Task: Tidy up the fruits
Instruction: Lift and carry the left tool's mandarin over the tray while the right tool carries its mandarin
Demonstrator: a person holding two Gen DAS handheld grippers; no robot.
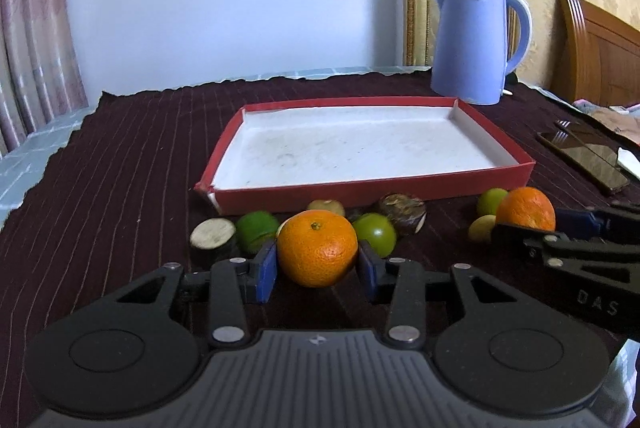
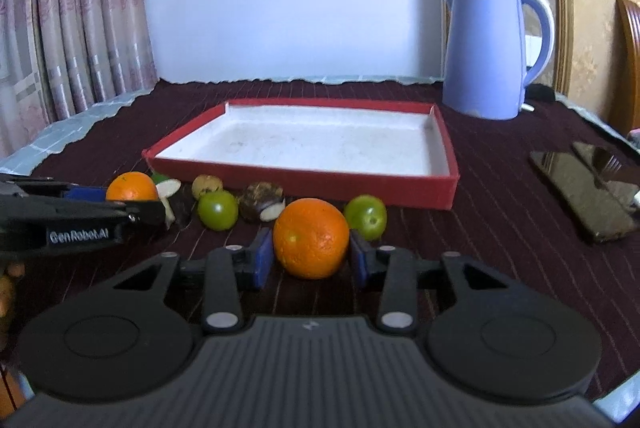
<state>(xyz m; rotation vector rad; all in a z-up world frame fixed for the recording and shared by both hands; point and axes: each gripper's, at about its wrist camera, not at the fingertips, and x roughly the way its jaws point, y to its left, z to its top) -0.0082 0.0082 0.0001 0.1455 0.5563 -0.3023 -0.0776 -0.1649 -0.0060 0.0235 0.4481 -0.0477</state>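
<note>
Black two-finger left gripper (image 1: 318, 266) points slightly downward, its blue pads clamped on a round orange mandarin (image 1: 317, 247) just above the dark striped tablecloth (image 1: 120, 164). Right gripper (image 2: 311, 257) is pitched likewise and squeezes a second orange mandarin (image 2: 311, 237). Small green fruits (image 1: 376, 234) and brown pieces lie just behind. Beyond them sits the shallow red cardboard tray (image 1: 372, 186), its white floor bare. Farther back stands a pale blue kettle (image 1: 474, 44).
</note>
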